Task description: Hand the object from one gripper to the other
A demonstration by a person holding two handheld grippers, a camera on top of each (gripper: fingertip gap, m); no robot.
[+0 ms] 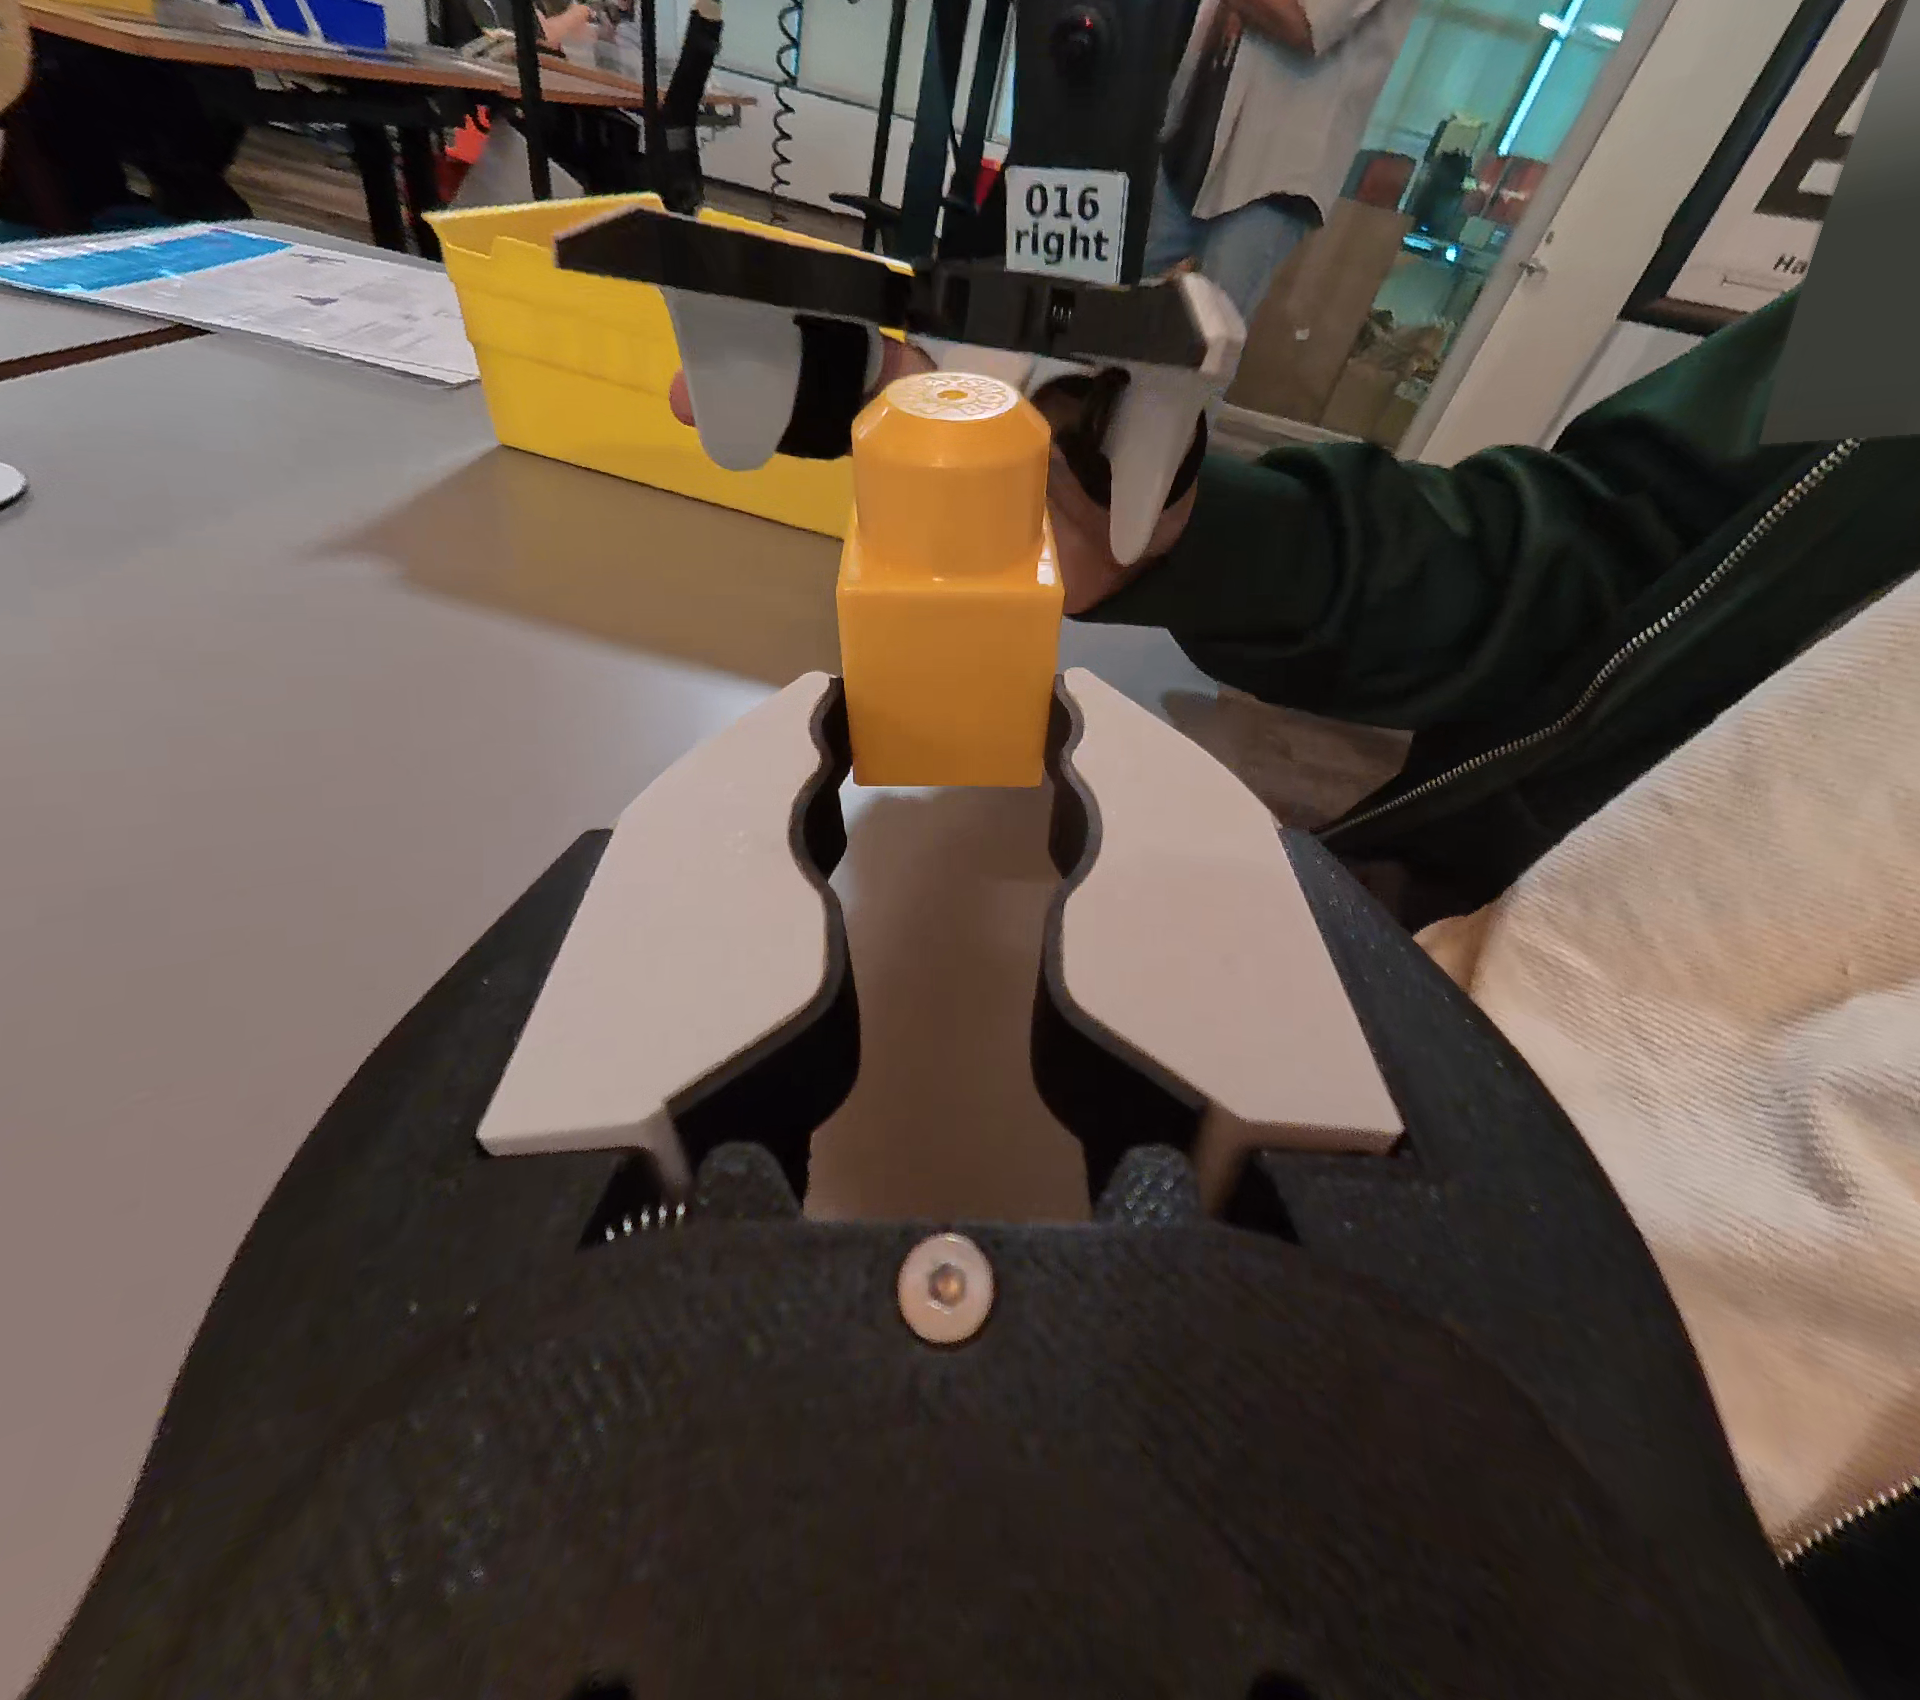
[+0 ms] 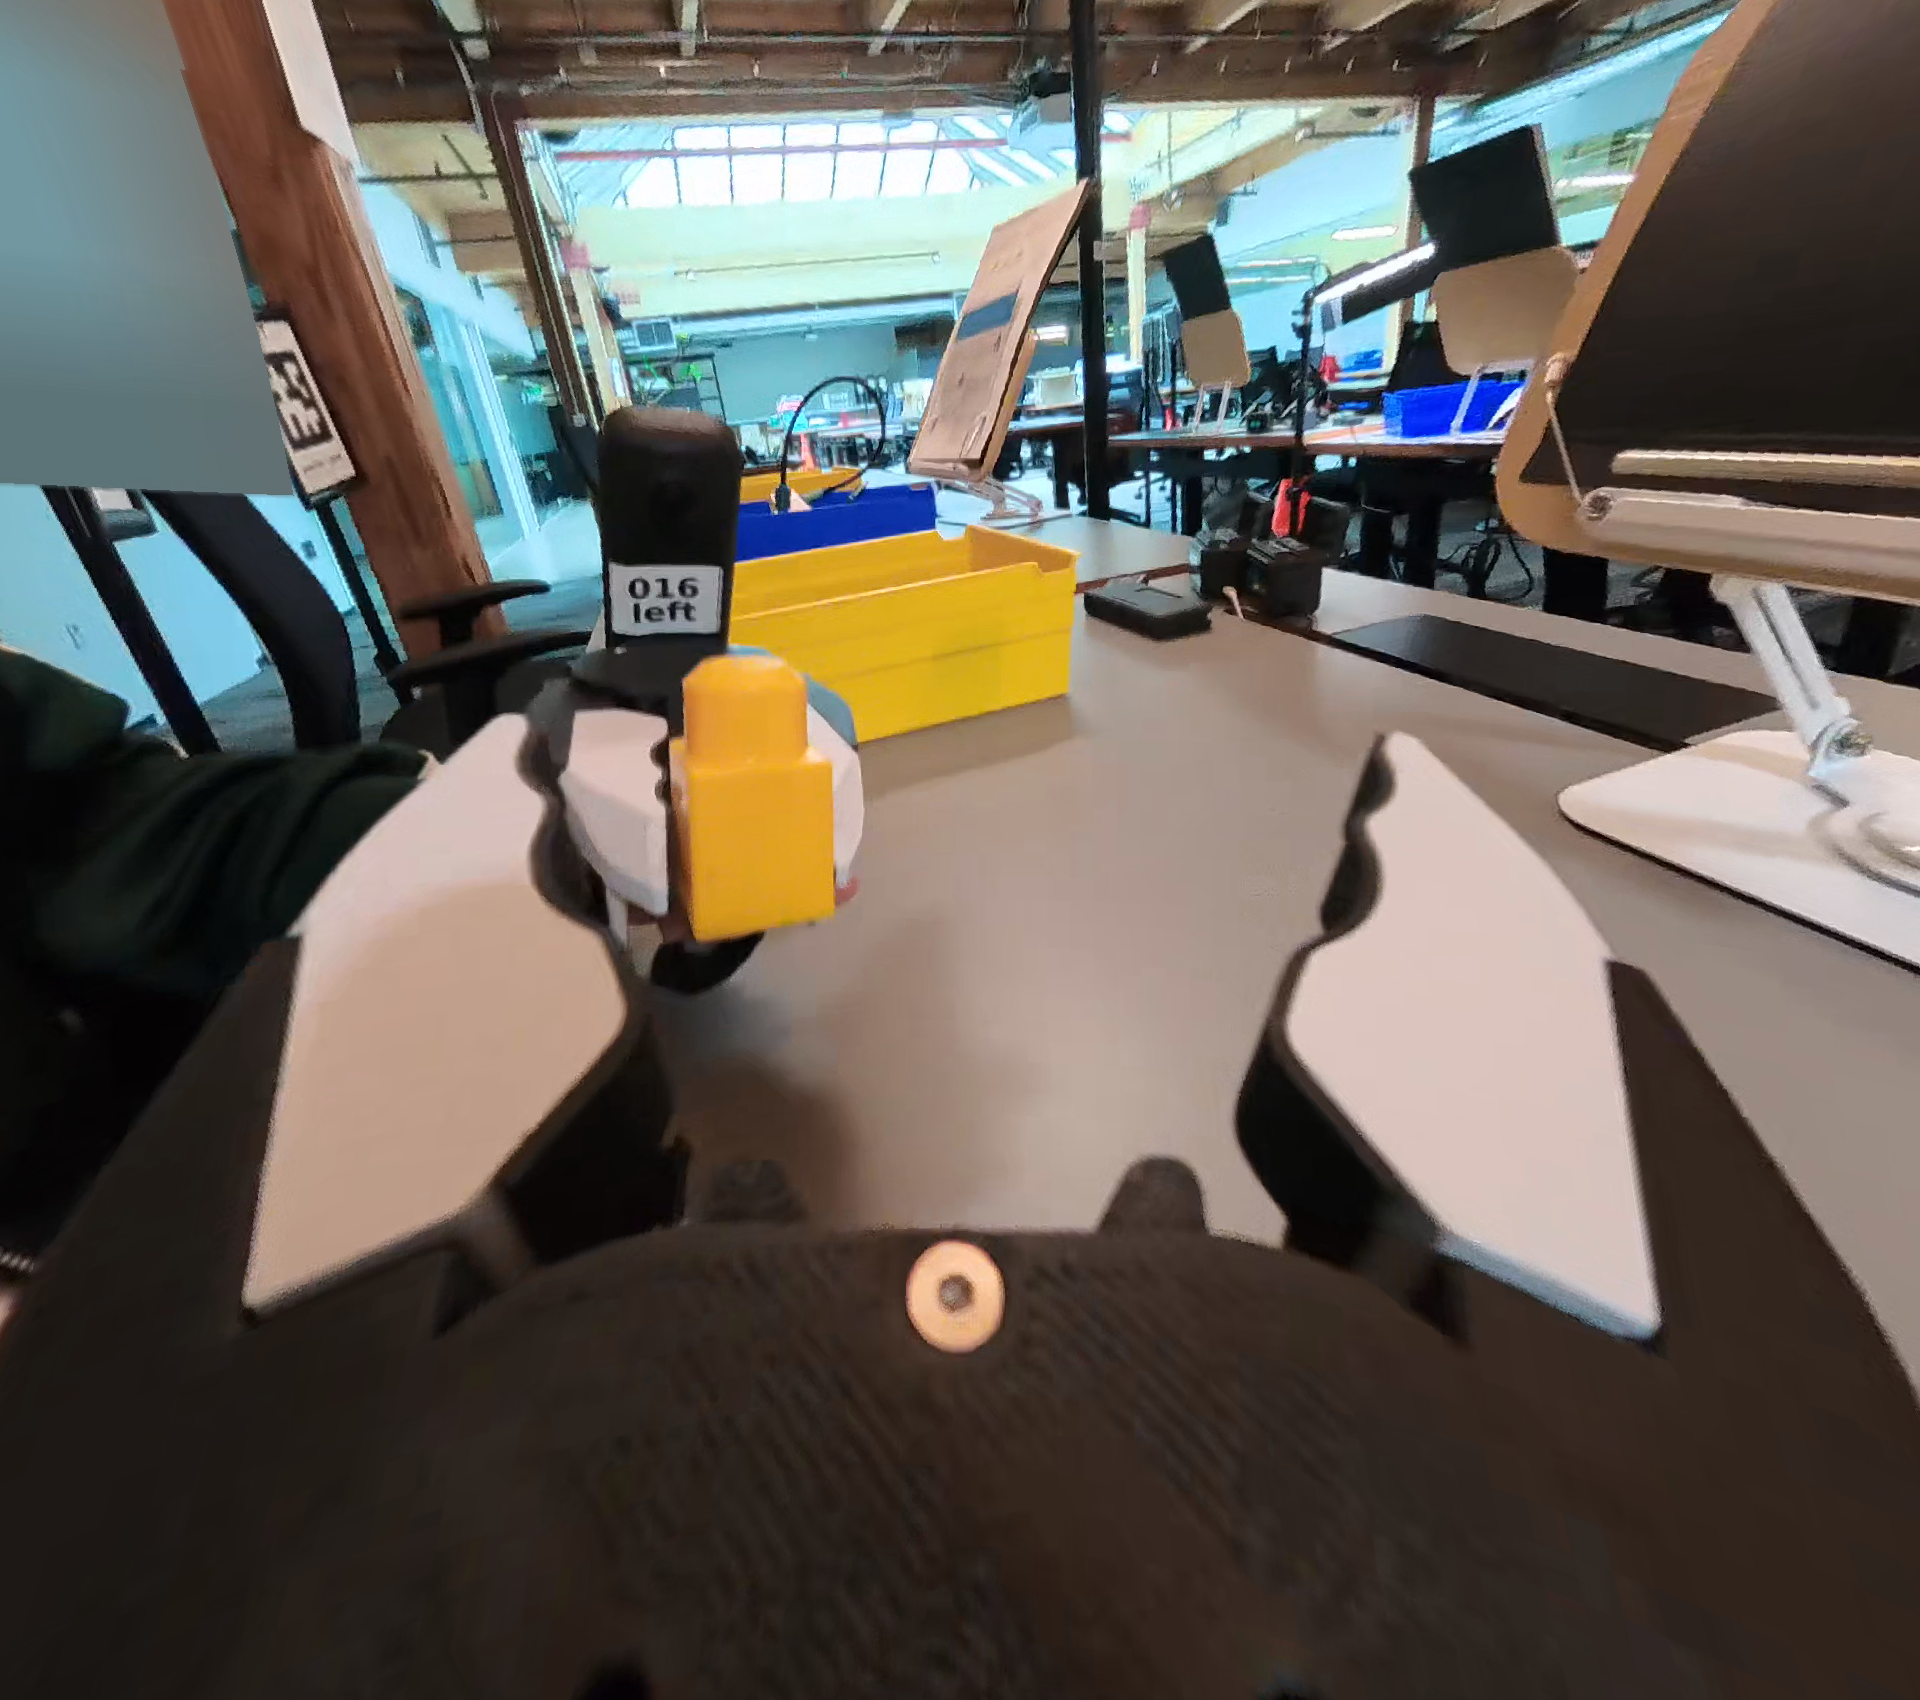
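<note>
Your left claw (image 1: 945, 720) is clenched on the yellow block (image 1: 948, 611), pinching the lower, square part of it between the two pale fingertips (image 1: 800, 715). The block stands upright with its round stud on top, held clear above the grey surface (image 1: 312, 715).

Your right claw (image 2: 956, 777) is released, its two pale fingers (image 2: 1455, 975) spread wide with only the surface between them. In the right wrist view, the block (image 2: 753, 829) and the left claw (image 2: 717, 819) sit to the left, in front of the right claw's left finger rather than in the gap between the two. In the left wrist view, the right claw (image 1: 940, 455) hangs just beyond the block, its tips pointing down on either side of the stud; you cannot tell whether they touch it, though they look apart from it.

A yellow bin (image 2: 914, 622) stands on the surface farther off, with a blue bin (image 2: 831, 512) behind it. On the right, a white stand base (image 2: 1714, 829) rests on the surface. A dark green sleeve (image 1: 1455, 570) reaches in from the right in the left wrist view.
</note>
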